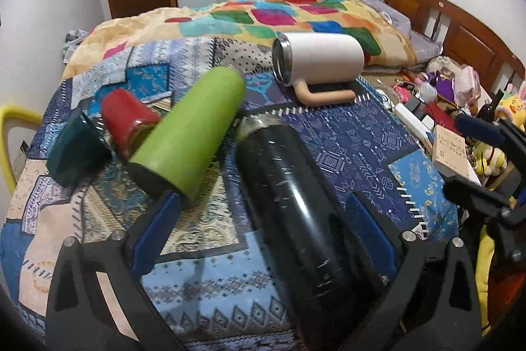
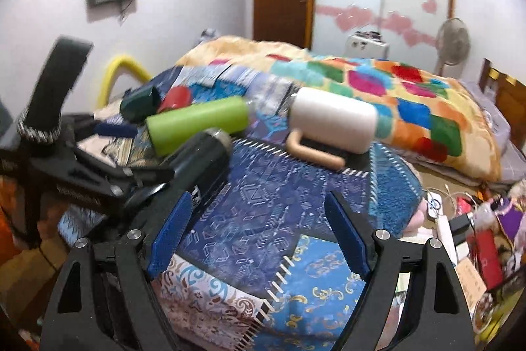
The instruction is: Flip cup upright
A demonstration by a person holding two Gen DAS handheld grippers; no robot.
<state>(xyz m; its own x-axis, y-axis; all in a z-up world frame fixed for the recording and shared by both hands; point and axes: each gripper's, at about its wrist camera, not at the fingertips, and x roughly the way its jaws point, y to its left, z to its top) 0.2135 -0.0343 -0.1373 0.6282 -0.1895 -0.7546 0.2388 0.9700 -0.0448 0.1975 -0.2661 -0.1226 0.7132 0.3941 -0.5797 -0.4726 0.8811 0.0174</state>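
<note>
Several cups lie on their sides on a patterned blue cloth. A black cup lies between the fingers of my left gripper, which is open around it. It also shows in the right wrist view. A green cup, a red cup and a dark teal cup lie to the left. A white mug with a tan handle lies further back. My right gripper is open and empty above the cloth, right of the black cup.
A colourful quilt lies behind the cups. Clutter of toys, boxes and cables fills the right side. A yellow chair back stands at the left. The wooden headboard is at far right.
</note>
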